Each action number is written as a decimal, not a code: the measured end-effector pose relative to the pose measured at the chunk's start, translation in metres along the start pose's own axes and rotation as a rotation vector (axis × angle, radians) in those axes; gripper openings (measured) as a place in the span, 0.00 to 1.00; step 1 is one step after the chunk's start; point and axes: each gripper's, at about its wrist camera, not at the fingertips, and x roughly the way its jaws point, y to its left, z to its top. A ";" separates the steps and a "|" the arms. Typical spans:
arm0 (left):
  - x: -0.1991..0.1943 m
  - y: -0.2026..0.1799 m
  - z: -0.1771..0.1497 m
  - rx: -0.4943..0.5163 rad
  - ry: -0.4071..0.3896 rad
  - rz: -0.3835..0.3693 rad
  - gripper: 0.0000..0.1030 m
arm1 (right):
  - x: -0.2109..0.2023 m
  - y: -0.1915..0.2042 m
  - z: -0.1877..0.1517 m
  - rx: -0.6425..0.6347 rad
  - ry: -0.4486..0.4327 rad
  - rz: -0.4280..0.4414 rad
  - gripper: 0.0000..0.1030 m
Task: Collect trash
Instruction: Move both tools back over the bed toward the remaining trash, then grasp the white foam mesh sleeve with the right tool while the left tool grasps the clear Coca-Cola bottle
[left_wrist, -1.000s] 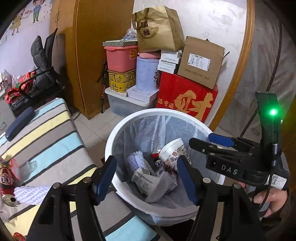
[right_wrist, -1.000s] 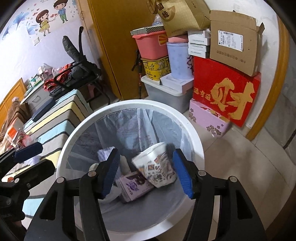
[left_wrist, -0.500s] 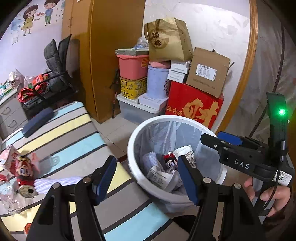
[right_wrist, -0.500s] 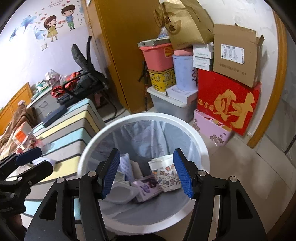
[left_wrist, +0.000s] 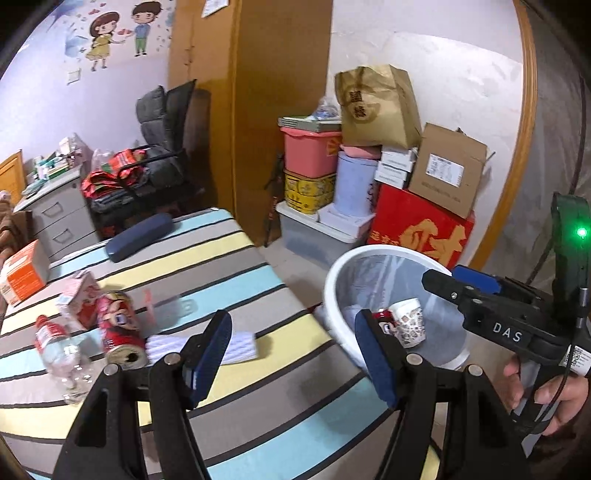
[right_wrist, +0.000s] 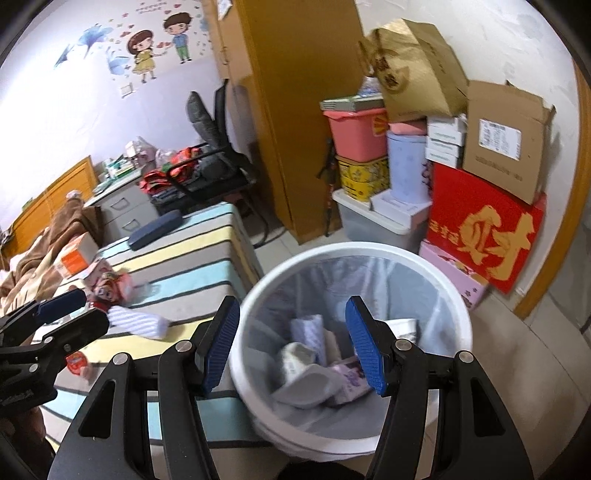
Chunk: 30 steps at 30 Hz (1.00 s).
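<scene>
A round white plastic trash bin (right_wrist: 354, 439) lined with a thin, translucent grey bag stands on the tiled floor, touching the end of a table covered in a cloth (left_wrist: 229, 280) striped blue, yellow, grey and white. Inside the bin lie a printed paper cup (left_wrist: 408, 323), a red drink can (left_wrist: 384, 317), a white ribbed foam sleeve (right_wrist: 308, 328), a crumpled pale wrapper (right_wrist: 301, 356) and a small purple carton (right_wrist: 351, 380).

The left gripper (left_wrist: 295, 354) hovers over the table edge beside the bin, its blue ribbed pads (left_wrist: 212, 350) spread wide apart and holding nothing. The right gripper (right_wrist: 293, 347) hangs directly above the bin's mouth, its blue pads (right_wrist: 365, 350) likewise spread wide and empty.

Trash not yet collected lies on the cloth, away from the bin: a white foam net sleeve (left_wrist: 240, 341) nearest it, then a red cylindrical can (left_wrist: 118, 332) on its side, a pink carton (left_wrist: 75, 299), a clear plastic bottle (left_wrist: 61, 350) with a red label, and an orange box (left_wrist: 24, 277) farthest off. A dark blue oblong case (left_wrist: 138, 236) rests at the cloth's far end.

Behind the bin, against the wall, are a red cardboard box (right_wrist: 484, 229) with gold characters, a brown carton (right_wrist: 502, 140), a pink plastic tub (right_wrist: 356, 133) and a gold paper bag (right_wrist: 413, 70)
</scene>
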 end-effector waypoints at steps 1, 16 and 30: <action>-0.003 0.005 -0.001 -0.011 -0.002 0.007 0.69 | 0.000 0.004 0.000 -0.006 -0.003 0.006 0.60; -0.036 0.096 -0.028 -0.170 -0.017 0.154 0.72 | 0.015 0.066 -0.003 -0.107 0.014 0.129 0.60; -0.045 0.184 -0.050 -0.328 0.015 0.268 0.72 | 0.050 0.118 -0.004 -0.268 0.105 0.230 0.60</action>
